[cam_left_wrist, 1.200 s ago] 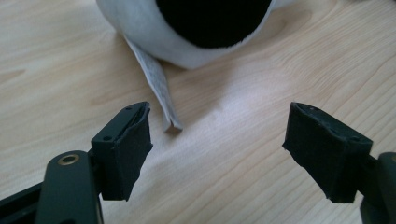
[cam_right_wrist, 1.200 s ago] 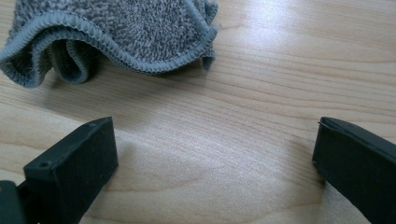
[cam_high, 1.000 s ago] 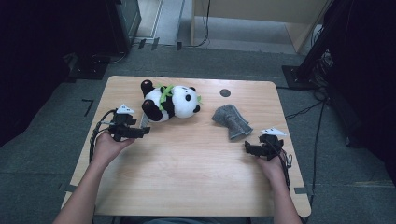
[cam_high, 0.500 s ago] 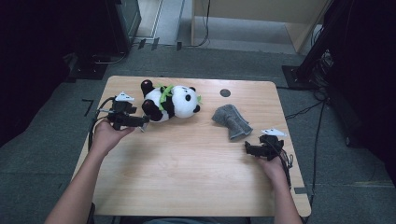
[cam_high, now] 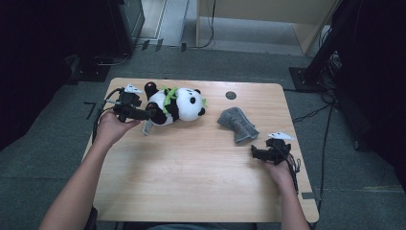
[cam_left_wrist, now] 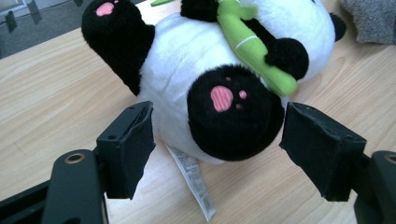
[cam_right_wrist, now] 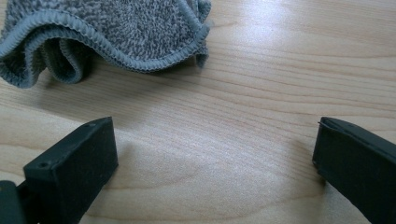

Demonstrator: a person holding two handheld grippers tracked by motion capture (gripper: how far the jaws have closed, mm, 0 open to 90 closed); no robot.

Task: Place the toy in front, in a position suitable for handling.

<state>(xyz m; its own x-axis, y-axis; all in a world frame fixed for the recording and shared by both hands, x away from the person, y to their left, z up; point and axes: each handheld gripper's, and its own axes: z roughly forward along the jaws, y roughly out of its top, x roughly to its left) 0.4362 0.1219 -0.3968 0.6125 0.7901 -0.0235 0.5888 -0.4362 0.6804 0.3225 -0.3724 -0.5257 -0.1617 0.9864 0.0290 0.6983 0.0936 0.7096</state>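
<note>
**Left tongs gape around the panda's foot; right tongs wait wide by the cloth**

The plush panda point(cam_high: 176, 104) lies on its back on the far left part of the wooden counter point(cam_high: 191, 182), head toward the counter's middle, a green bamboo stalk point(cam_left_wrist: 250, 49) clasped across its chest. All places below are given from the panda.

At the panda's foot end, the left tongs point(cam_high: 149, 114) point along the counter at its lower body. In the left gripper view point(cam_left_wrist: 217, 140) the two black pads stand apart on either side of one black foot with a pink sole point(cam_left_wrist: 233, 114). The right-hand pad is just beside the foot, with a thin gap showing; the left-hand pad is clear of the white belly. They are released, with nothing pinched between them. A white label point(cam_left_wrist: 194, 179) trails from under the panda's body onto the counter between the pads.

Beyond the panda's head, near but apart from it, lies a crumpled grey cloth point(cam_high: 237, 125). Farther from the panda, past the cloth and toward the person's side, the right tongs point(cam_high: 254, 154) rest low on the counter. In the right gripper view point(cam_right_wrist: 215, 163) they stand wide and released over bare wood, the cloth's hemmed edge point(cam_right_wrist: 140, 63) just ahead of them, untouched.

A small dark round hole point(cam_high: 231, 95) sits in the counter just beyond the panda's head, toward the far edge.
</note>
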